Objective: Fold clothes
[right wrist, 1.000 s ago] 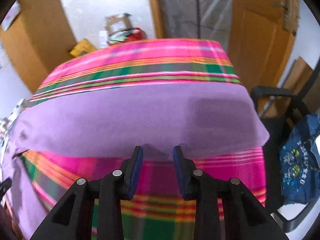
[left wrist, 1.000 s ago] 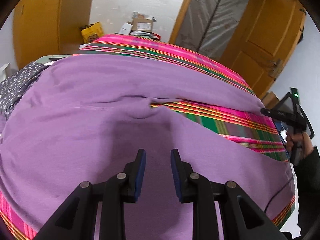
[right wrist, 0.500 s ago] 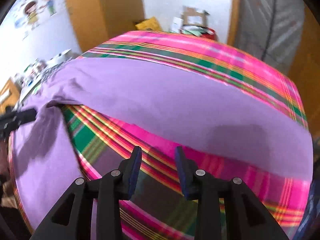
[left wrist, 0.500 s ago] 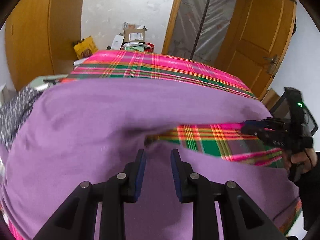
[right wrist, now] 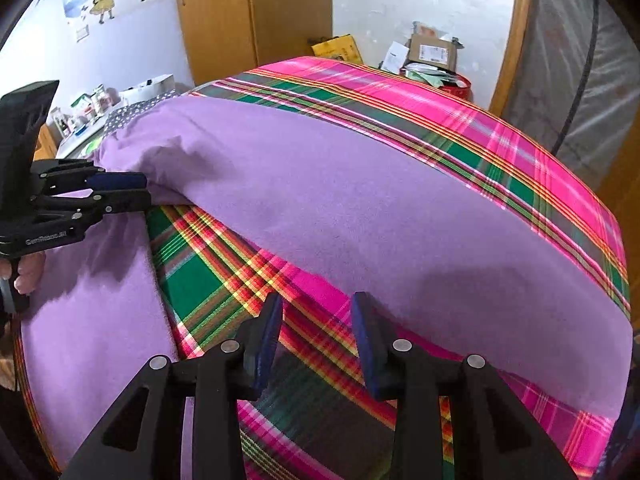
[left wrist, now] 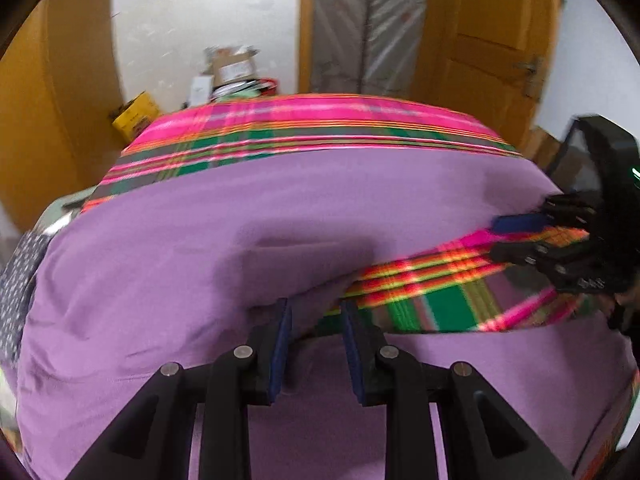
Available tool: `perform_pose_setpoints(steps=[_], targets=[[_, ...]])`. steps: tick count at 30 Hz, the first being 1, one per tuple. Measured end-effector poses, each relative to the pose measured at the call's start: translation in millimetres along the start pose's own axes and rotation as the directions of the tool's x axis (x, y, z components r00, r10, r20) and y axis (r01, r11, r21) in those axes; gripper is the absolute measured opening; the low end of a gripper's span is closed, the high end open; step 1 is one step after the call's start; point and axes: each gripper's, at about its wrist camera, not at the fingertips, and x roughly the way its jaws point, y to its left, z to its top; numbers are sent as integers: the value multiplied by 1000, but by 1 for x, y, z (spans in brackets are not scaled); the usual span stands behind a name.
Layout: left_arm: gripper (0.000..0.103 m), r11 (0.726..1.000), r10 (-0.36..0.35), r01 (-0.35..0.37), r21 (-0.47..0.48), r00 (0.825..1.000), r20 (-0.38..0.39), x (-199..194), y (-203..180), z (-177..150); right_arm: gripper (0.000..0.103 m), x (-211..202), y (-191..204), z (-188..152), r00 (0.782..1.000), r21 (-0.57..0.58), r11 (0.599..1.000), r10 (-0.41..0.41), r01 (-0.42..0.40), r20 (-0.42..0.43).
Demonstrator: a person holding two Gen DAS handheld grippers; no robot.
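A purple garment [left wrist: 240,220] lies spread on a pink and green plaid cloth [left wrist: 320,120]. It forks into two long parts, a far one [right wrist: 360,200] and a near one [right wrist: 100,320], with a wedge of plaid showing between them. My left gripper [left wrist: 314,312] is open right at the fork, and the garment's edge reaches in between its fingers. From the right wrist view the left gripper [right wrist: 146,190] shows at the left, beside the same fork. My right gripper [right wrist: 316,308] is open above the bare plaid wedge and holds nothing; it also shows at the right as the right gripper [left wrist: 500,240].
A dark dotted cloth [left wrist: 16,288] lies at the left end of the surface. Cardboard boxes [left wrist: 232,68] and a yellow box [left wrist: 132,120] sit on the floor beyond the far edge. A wooden door [left wrist: 480,40] stands at the back right. A hand [right wrist: 24,276] holds the left gripper's handle.
My left gripper has moved forward to the fork of the garment. My right gripper has swung left, from the far purple part to above the plaid wedge. Both stay open.
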Motion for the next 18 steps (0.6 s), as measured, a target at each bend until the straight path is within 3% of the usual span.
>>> perform_pose_setpoints(steps=[3, 11, 15, 16, 17, 18], targets=[[26, 999, 8, -7, 51, 1000, -16, 7, -6, -1, 36, 2, 0, 1, 1000, -9, 1000, 0, 0, -4], [25, 998, 25, -25, 56, 1000, -13, 24, -4, 6, 37, 9, 7, 10, 1000, -67, 998, -21, 21, 4], [5, 998, 30, -30, 53, 1000, -4, 23, -4, 6, 36, 12, 12, 14, 999, -115, 993, -40, 41, 10], [3, 999, 18, -18, 49, 1000, 0, 22, -3, 7, 32, 14, 14, 15, 999, -128, 991, -48, 49, 10], [2, 999, 13, -13, 46, 1000, 3, 22, -2, 7, 19, 15, 14, 15, 999, -136, 989, -53, 53, 10], [2, 999, 9, -9, 46, 1000, 5, 20, -1, 7, 12, 15, 14, 17, 998, -134, 989, -55, 56, 14]])
